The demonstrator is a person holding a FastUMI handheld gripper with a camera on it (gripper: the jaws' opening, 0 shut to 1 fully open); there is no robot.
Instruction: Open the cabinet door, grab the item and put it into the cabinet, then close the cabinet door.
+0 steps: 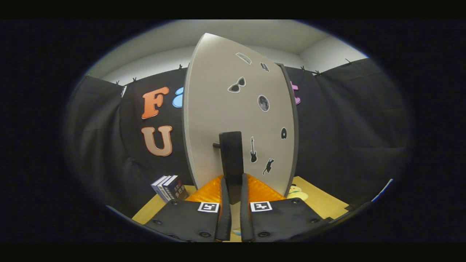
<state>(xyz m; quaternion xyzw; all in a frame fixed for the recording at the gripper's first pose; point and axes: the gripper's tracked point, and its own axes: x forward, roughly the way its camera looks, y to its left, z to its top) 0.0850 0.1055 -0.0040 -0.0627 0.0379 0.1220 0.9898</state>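
Between the gripper [233,189] fingers sits the cabinet door's handle [231,156].

One cabinet door [233,109] stands upright, and everything else is counted from it. One dark handle [231,160] sticks out from its face. Seven small stickers [237,84] are scattered across that face. Three books [169,187] stand together left of the door's foot. One gripper [233,189] sits below the door, its two fingers [224,203] closed on the handle.
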